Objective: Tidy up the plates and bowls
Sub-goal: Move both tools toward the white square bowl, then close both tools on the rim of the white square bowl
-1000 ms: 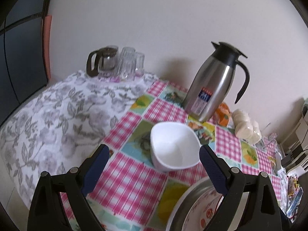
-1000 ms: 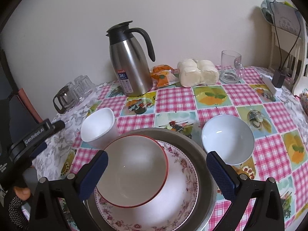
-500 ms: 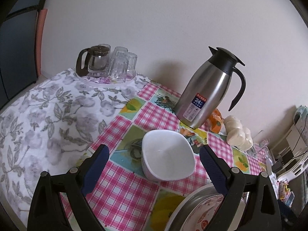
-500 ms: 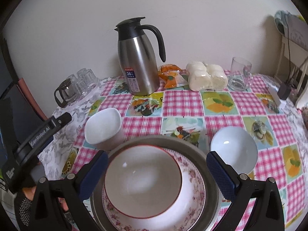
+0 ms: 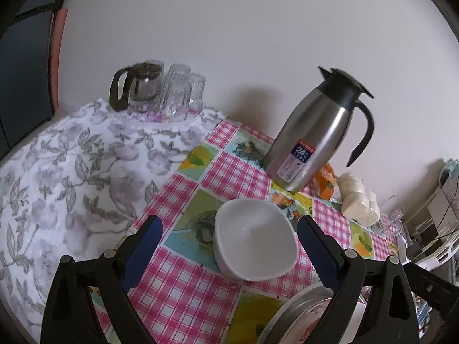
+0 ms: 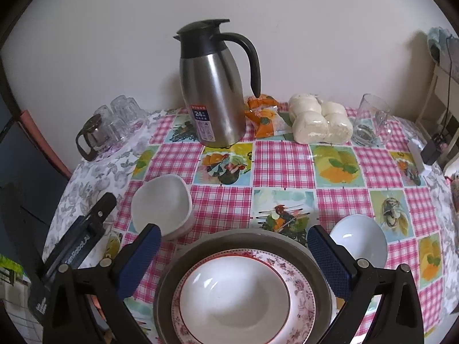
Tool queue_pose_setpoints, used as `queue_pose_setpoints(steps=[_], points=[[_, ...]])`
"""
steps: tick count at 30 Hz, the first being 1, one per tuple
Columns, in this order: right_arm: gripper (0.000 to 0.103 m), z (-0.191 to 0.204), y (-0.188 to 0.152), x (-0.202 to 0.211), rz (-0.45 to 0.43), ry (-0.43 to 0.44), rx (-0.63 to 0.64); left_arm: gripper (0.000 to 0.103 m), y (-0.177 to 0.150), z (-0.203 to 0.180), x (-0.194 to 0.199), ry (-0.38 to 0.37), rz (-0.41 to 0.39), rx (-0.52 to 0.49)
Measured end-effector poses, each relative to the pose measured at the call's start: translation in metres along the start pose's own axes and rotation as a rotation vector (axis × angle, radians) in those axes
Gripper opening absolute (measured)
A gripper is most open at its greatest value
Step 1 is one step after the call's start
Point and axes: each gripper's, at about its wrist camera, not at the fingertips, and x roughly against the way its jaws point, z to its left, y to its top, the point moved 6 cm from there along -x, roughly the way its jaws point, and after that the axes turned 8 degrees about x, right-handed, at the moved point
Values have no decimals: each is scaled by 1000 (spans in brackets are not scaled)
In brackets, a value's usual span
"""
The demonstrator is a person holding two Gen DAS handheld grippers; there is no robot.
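Our left gripper [image 5: 229, 240] and right gripper [image 6: 231, 250] hang released. The squarish white bowl [image 5: 254, 246] sits lower centre; the steel carafe [image 6: 212, 86] stands behind, and the red-rimmed bowl [image 6: 233, 299] nests in a floral plate [image 6: 301, 286].

Three bowls [image 6: 162, 205], one floral plate [image 6: 301, 292], one metal basin [image 6: 178, 261], one steel thermos jug [image 6: 212, 97], one glass mug [image 6: 371, 120], one glass teapot [image 6: 93, 136].

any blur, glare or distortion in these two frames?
Left wrist: heavy fisheye tilts the flask; its handle looks slightly smeared; soft shadow on the wall. Right wrist: sharper; window glare on the red-rimmed bowl and blue bowl; black vignette in the corners.
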Motion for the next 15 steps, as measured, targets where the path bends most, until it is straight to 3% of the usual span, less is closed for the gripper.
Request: queue_pose_setpoints(steps=[8, 15], points=[[103, 12, 6, -30, 100, -18, 17, 95, -12, 20, -28, 52, 108, 39], [103, 27, 11, -51, 146, -55, 63, 95, -14, 28, -40, 12, 162, 109]])
